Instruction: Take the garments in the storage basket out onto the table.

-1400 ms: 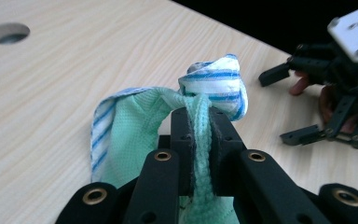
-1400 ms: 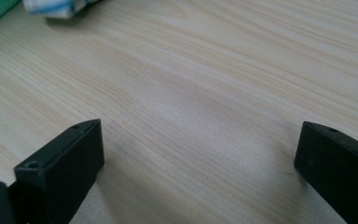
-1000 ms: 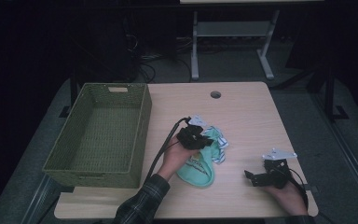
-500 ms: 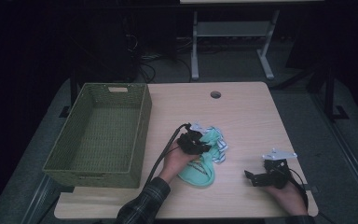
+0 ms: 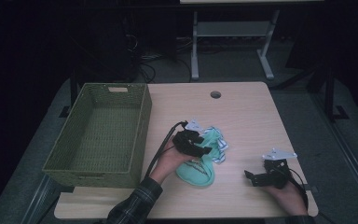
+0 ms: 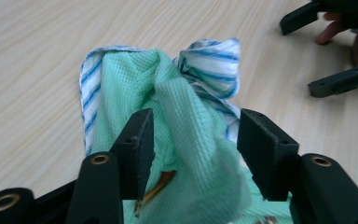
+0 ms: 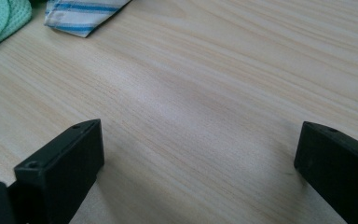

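While the left tool (image 5: 204, 145) sits over the green cloth (image 6: 186, 135) near the middle of the worktop (image 5: 247, 116), its jaws have just been opening; a raised fold of the cloth stands between them, and the pads no longer press on it. A blue-striped white cloth (image 6: 214, 60) lies bunched under and beside the green one. Off to the near right corner, the right tool (image 5: 256, 177) rests low with jaws spread wide over bare wood, gripping nothing. A green woven basket (image 5: 142, 121) stands at the left edge.
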Motion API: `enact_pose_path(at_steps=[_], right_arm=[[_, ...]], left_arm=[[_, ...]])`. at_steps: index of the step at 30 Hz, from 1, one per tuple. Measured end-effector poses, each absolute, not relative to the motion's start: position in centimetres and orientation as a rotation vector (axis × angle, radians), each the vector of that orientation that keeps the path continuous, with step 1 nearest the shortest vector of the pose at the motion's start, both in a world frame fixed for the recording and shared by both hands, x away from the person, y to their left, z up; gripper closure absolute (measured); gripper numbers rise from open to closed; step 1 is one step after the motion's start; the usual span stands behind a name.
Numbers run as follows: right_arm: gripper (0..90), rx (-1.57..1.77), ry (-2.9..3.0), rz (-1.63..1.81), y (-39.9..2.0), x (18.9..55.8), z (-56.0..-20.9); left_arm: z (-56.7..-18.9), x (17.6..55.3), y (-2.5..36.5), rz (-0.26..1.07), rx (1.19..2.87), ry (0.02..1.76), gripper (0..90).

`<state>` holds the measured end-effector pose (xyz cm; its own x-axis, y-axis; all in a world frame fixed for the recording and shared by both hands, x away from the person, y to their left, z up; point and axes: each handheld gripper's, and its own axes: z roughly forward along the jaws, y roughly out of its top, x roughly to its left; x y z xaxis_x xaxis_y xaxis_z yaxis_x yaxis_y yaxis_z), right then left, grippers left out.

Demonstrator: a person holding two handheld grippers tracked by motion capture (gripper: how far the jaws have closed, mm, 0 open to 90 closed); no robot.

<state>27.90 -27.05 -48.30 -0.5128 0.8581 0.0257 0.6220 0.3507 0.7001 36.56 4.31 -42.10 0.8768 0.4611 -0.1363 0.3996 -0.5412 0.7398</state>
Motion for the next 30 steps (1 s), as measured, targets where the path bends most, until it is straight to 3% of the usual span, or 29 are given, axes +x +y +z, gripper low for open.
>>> enact_pose_path(at_steps=[8,10,20,30], right_arm=[[1.0,1.307,2.273,0.948,-27.0,27.9,-48.3],[1.0,1.307,2.272,0.948,-27.1,27.9,-48.3],[1.0,1.307,2.272,0.949,-27.0,27.9,-48.3],[1.0,1.308,2.269,0.946,-27.1,27.9,-48.3]], left_arm=[[-41.1,35.4,6.2,0.103,2.190,0.621,45.4],[-41.1,35.1,6.9,0.087,2.184,0.628,54.7],[-42.3,33.5,9.3,0.102,2.198,0.720,79.2],[-43.9,31.6,9.6,0.124,2.315,0.723,89.2]])
